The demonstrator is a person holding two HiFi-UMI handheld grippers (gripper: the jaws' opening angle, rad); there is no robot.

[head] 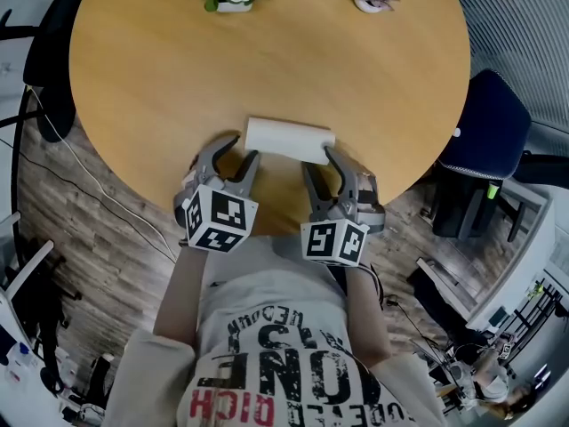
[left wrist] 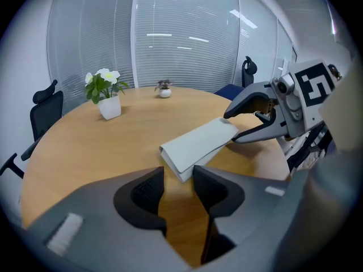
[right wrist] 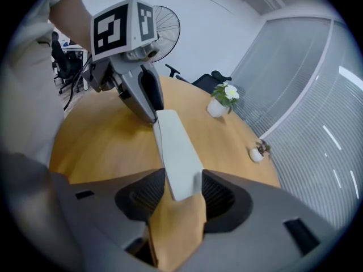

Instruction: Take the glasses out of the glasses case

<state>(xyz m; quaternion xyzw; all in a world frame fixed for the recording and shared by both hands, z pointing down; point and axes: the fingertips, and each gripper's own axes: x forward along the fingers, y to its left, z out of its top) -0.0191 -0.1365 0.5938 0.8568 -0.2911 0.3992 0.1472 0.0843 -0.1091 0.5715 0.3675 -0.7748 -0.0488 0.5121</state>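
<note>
The closed white glasses case (head: 289,138) lies near the front edge of the round wooden table (head: 267,60), its right end between the spread, unclamped jaws of the right gripper (head: 321,161), while the left gripper (head: 243,149) holds its 2 jaws parted and empty just short of the case's left end.

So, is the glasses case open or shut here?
Shut: the glasses case lies on the table with its flap folded down; no opening shows in any view.
</note>
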